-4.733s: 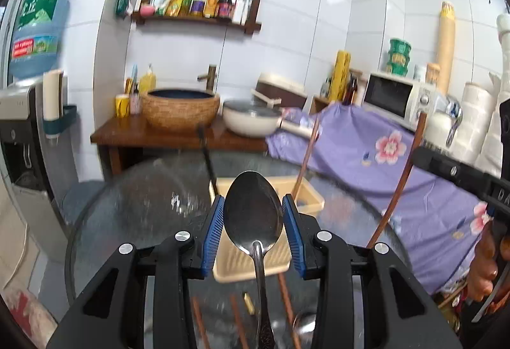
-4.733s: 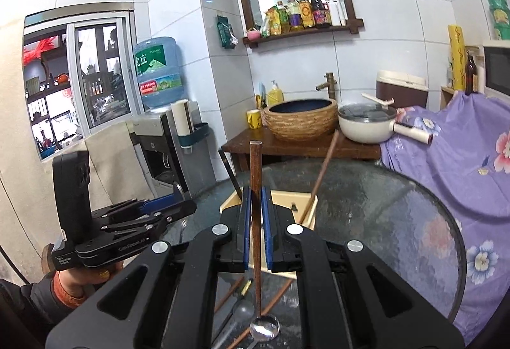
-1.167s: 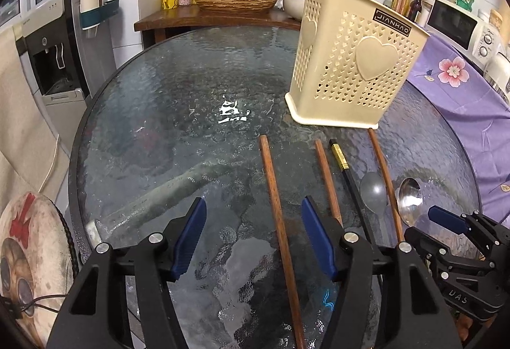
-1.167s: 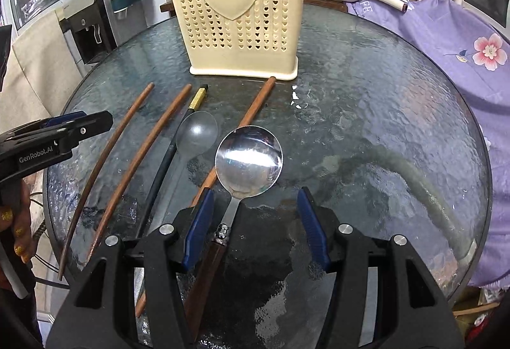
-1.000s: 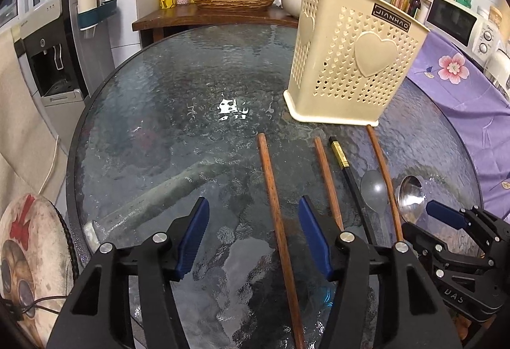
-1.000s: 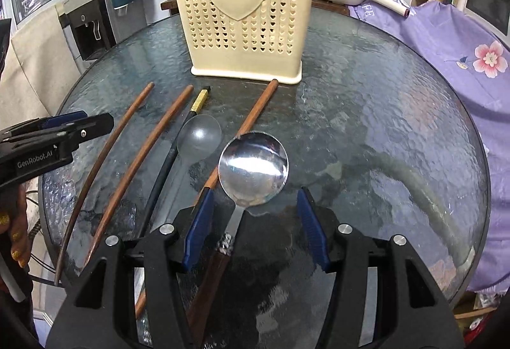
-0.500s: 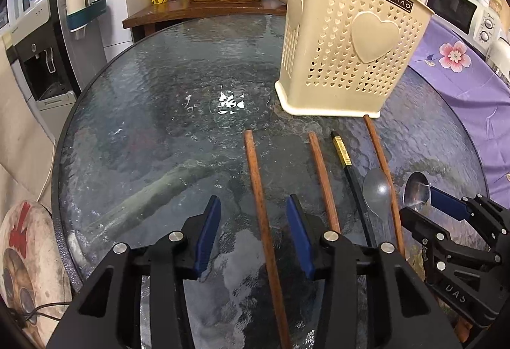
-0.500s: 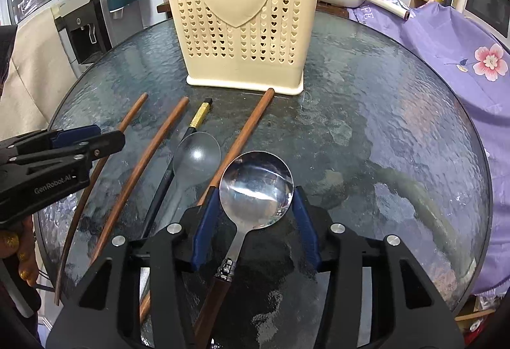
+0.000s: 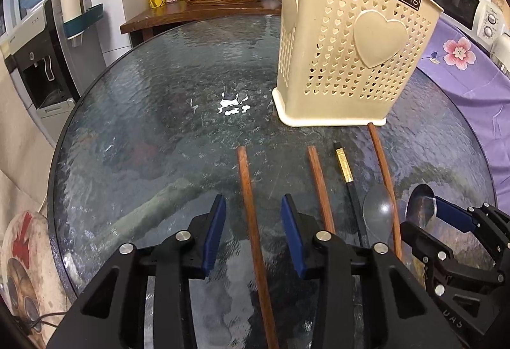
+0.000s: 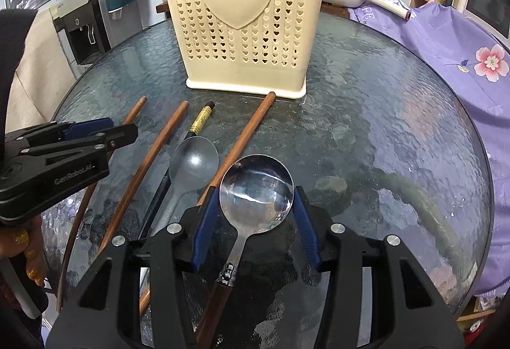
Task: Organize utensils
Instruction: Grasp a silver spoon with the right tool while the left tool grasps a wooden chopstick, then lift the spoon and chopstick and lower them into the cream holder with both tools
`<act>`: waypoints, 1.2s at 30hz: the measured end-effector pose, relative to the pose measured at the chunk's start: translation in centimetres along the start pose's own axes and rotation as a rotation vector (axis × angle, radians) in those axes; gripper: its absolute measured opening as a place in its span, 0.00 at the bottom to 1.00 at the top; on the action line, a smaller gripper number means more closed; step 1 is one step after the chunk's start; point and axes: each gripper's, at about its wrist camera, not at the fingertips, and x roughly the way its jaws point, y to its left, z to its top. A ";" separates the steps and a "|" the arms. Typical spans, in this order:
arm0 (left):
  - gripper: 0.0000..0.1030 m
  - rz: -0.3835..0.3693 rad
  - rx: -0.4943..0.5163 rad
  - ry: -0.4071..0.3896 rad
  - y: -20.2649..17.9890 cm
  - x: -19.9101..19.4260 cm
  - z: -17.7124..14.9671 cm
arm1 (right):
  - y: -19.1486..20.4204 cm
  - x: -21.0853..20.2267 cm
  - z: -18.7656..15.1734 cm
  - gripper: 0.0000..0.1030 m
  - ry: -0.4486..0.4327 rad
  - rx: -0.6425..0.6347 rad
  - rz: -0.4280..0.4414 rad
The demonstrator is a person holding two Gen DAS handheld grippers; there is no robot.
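Two sets of fingers have narrowed. Left gripper [image 9: 253, 227] has just been closing around the nearest chopstick [image 9: 251, 221], pads not yet touching. Right gripper [image 10: 255, 215] brackets the steel spoon [image 10: 256, 192], contact unclear. Both pickups look imminent. Beyond, more chopsticks on the glass surface [image 9: 159, 113], then the basket [image 10: 245, 17].

Left claw [image 9: 253, 218] half-narrowed and just closing, right claw [image 10: 255, 215] half-open, both tilted downward

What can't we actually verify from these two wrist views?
- Holder contents: both views, its walls hide them; only tips show at the rim.
- Left chopstick near end: left view, cut off by the bottom edge.
- Steel spoon pad contact: right view, right hand-held gripper pads flank the bowl; touching unclear.
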 end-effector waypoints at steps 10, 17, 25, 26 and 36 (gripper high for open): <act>0.08 0.008 0.000 0.005 0.1 0.7 0.9 | -0.6 0.4 0.3 0.46 -0.023 0.003 0.035; 0.07 -0.011 -0.019 0.013 0.6 1.2 1.6 | -1.3 -0.3 0.7 0.46 -0.071 0.010 0.056; 0.07 -0.027 -0.037 -0.056 1.0 -0.4 2.6 | -2.4 -1.5 1.1 0.46 -0.131 0.035 0.075; 0.07 -0.037 -0.040 -0.071 1.1 -0.9 2.8 | -2.6 -1.9 1.2 0.46 -0.147 0.039 0.079; 0.07 -0.108 -0.043 -0.219 0.4 -6.3 4.6 | -3.2 -6.2 2.9 0.46 -0.287 0.053 0.146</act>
